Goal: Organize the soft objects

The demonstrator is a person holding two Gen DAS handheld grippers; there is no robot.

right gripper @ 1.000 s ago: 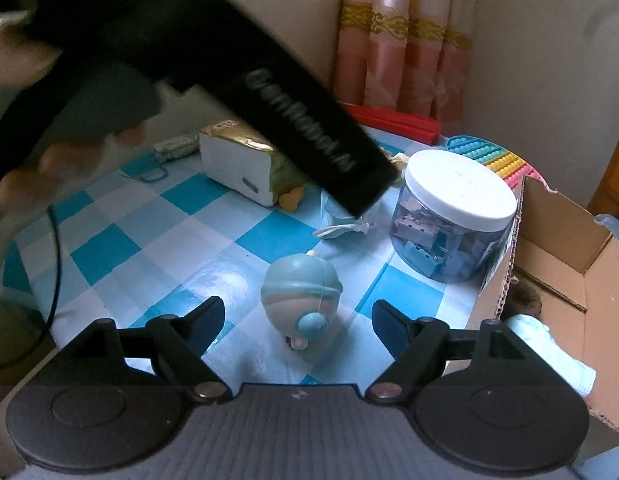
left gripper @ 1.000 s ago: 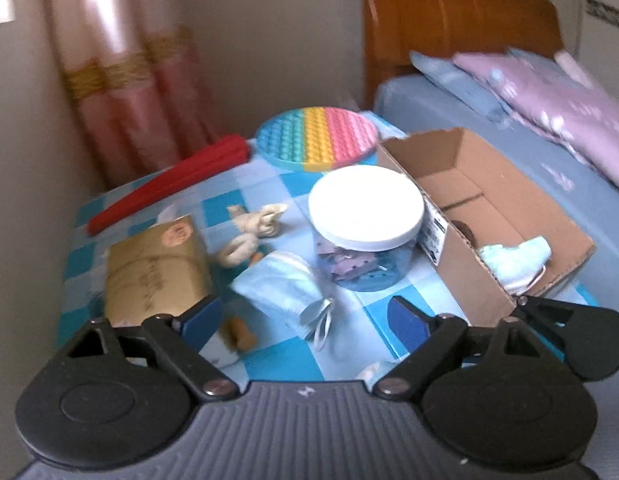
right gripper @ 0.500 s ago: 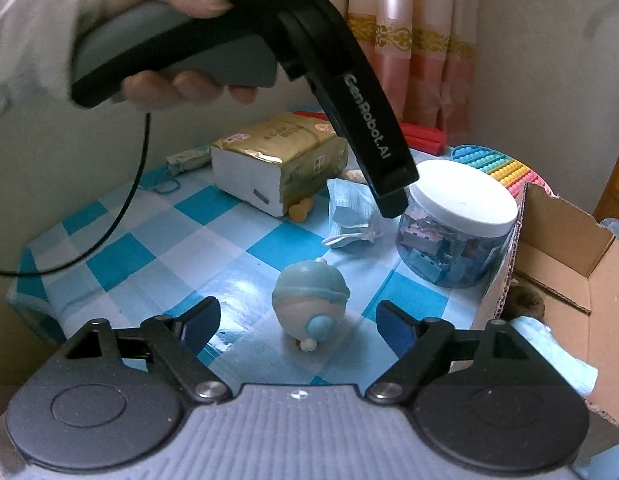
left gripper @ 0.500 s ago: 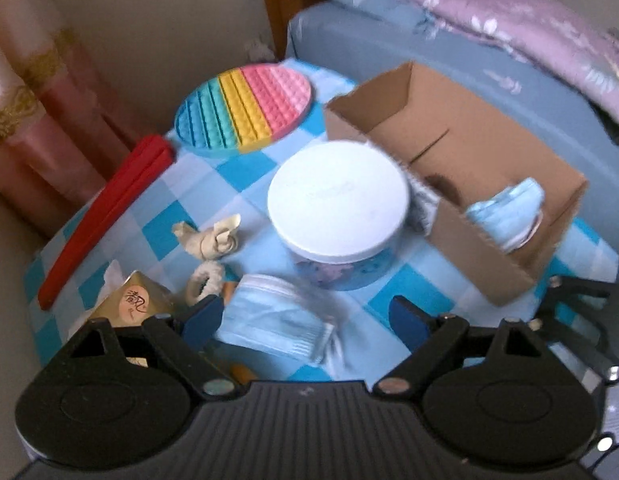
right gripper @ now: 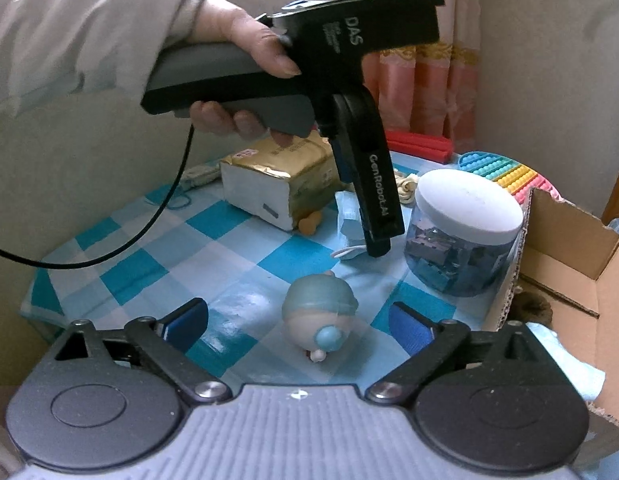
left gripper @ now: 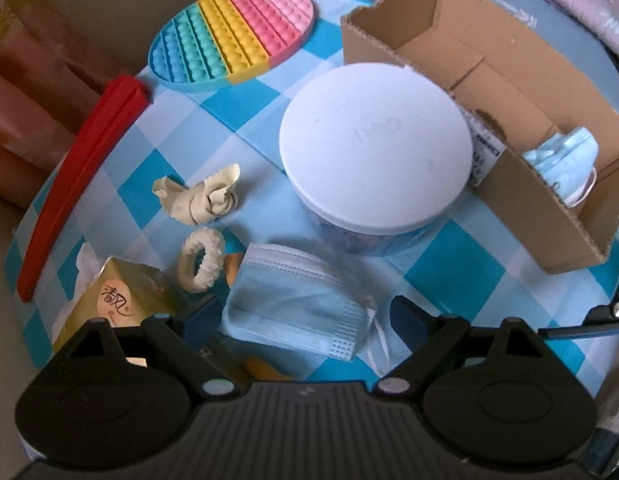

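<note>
A light blue face mask [left gripper: 293,308] lies flat on the checked tablecloth, between the spread fingers of my left gripper [left gripper: 305,316], which points steeply down at it; the pads stand clear of its edges. The right wrist view shows a hand holding that tool, its black finger [right gripper: 379,208] just above the mask [right gripper: 349,220]. A round pale-blue squishy toy [right gripper: 317,312] lies on the cloth between the blue pads of my right gripper [right gripper: 299,322], whose jaws are opening and do not touch it. Another blue mask [left gripper: 565,160] lies in the cardboard box [left gripper: 529,200].
A white-lidded jar [left gripper: 375,148] stands beside the box. Behind it lie a rainbow pop mat [left gripper: 233,36] and a red bar [left gripper: 77,184]. A knotted cream cloth [left gripper: 201,196], a cream scrunchie [left gripper: 201,260] and a gold tissue pack [left gripper: 117,296] sit left of the mask.
My left gripper has swung forward and tipped down until it hangs over the mask. The right gripper's jaws have spread wider around the toy, which stays on the cloth.
</note>
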